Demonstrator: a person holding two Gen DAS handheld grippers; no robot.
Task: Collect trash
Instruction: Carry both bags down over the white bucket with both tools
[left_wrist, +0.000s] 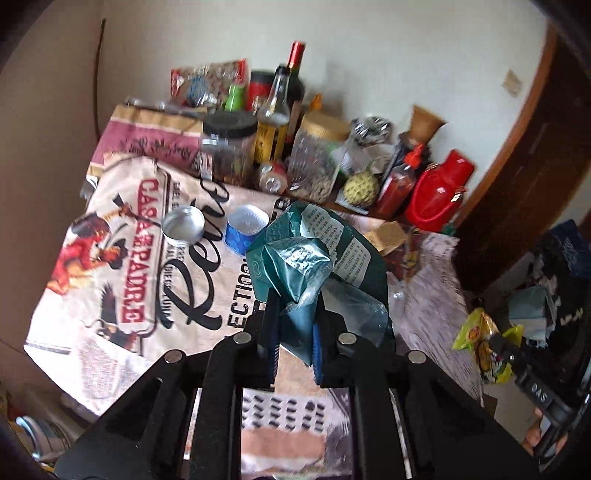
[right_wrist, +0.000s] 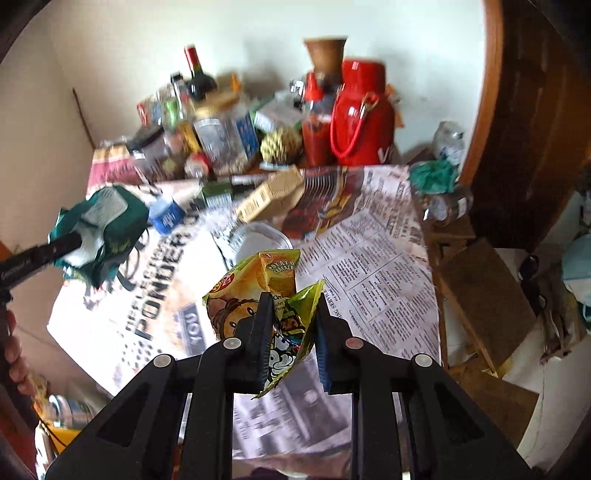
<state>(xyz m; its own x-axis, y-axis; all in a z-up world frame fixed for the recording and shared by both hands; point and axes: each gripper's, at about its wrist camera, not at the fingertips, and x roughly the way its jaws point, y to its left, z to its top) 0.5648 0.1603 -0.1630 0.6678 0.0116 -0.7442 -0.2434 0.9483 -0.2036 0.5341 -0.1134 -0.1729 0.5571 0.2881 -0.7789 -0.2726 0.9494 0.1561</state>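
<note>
My left gripper (left_wrist: 295, 295) is shut on a crumpled dark green plastic wrapper (left_wrist: 306, 251) and holds it up above the newspaper-covered table (left_wrist: 122, 288). The same green wrapper (right_wrist: 107, 221) and the left gripper (right_wrist: 74, 242) show at the left of the right wrist view. My right gripper (right_wrist: 291, 299) is shut on a yellow-green potato cracker packet (right_wrist: 255, 284), lifted off the table; that packet (left_wrist: 480, 339) appears at the right of the left wrist view. On the table lie a round metal tin lid (left_wrist: 183, 225), a blue and white cup (left_wrist: 245, 229), a beige carton (right_wrist: 273, 194) and a clear plastic container (right_wrist: 258, 236).
Bottles, jars and snack bags (left_wrist: 273, 122) crowd the back of the table against the wall, with a red flask (right_wrist: 362, 114) and sauce bottle (left_wrist: 400, 181). A dark wooden door frame (right_wrist: 517, 110) stands at the right. Cardboard pieces (right_wrist: 480, 291) and clutter lie beyond the table's right edge.
</note>
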